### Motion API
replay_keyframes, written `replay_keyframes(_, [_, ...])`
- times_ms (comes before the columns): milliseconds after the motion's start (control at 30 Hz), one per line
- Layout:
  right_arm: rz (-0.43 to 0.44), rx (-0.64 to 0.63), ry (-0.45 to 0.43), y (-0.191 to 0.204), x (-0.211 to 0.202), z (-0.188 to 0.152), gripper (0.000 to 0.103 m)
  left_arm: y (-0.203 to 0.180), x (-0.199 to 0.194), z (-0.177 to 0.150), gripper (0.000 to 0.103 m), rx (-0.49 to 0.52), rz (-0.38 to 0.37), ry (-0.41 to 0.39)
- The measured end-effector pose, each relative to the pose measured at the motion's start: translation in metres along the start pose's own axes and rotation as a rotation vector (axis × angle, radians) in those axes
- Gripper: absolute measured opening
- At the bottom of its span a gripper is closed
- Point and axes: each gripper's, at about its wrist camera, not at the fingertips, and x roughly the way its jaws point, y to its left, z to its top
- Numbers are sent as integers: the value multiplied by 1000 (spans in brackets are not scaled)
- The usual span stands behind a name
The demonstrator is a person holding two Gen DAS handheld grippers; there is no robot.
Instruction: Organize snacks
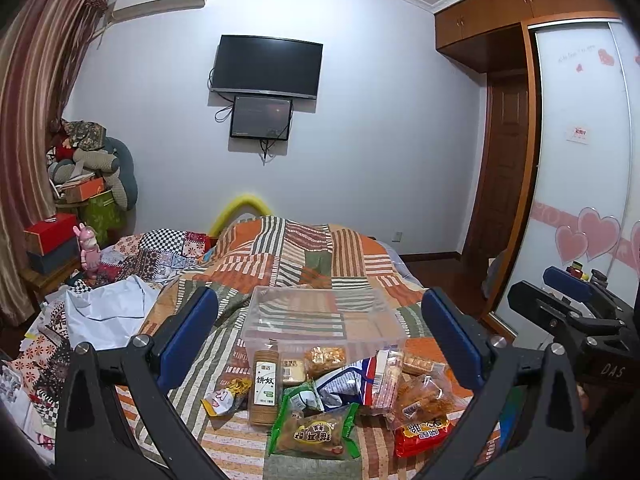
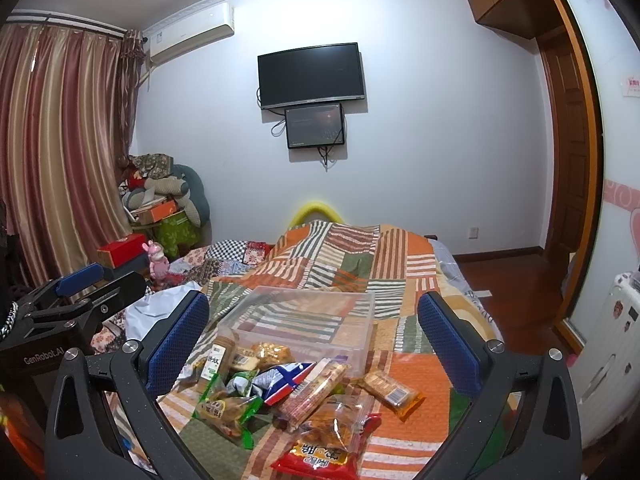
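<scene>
A clear plastic box (image 1: pixel 324 316) stands empty on the patchwork quilt; it also shows in the right wrist view (image 2: pixel 308 320). In front of it lies a pile of snack packs: a tall biscuit roll (image 1: pixel 265 388), a green-edged pastry pack (image 1: pixel 316 432), a blue-white bag (image 1: pixel 344 384), a red pack (image 1: pixel 422 436) and others. The red pack (image 2: pixel 324 456) and a long wafer pack (image 2: pixel 316 392) lie nearest in the right wrist view. My left gripper (image 1: pixel 320 344) is open and empty above the pile. My right gripper (image 2: pixel 312 344) is open and empty, also above the pile.
The bed's quilt (image 1: pixel 304 256) runs toward the far wall. Crumpled white paper (image 1: pixel 108 308) and clutter lie at the bed's left. A wardrobe (image 1: pixel 584 160) stands on the right, a radiator (image 2: pixel 612 360) by it. The right gripper's body (image 1: pixel 576 320) shows in the left wrist view.
</scene>
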Motion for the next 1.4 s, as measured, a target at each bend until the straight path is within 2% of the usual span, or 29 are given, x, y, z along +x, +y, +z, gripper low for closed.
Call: replay_keyframes(1400, [12,2,6,1,1,0,103,2,0,1,103,-5,9,8])
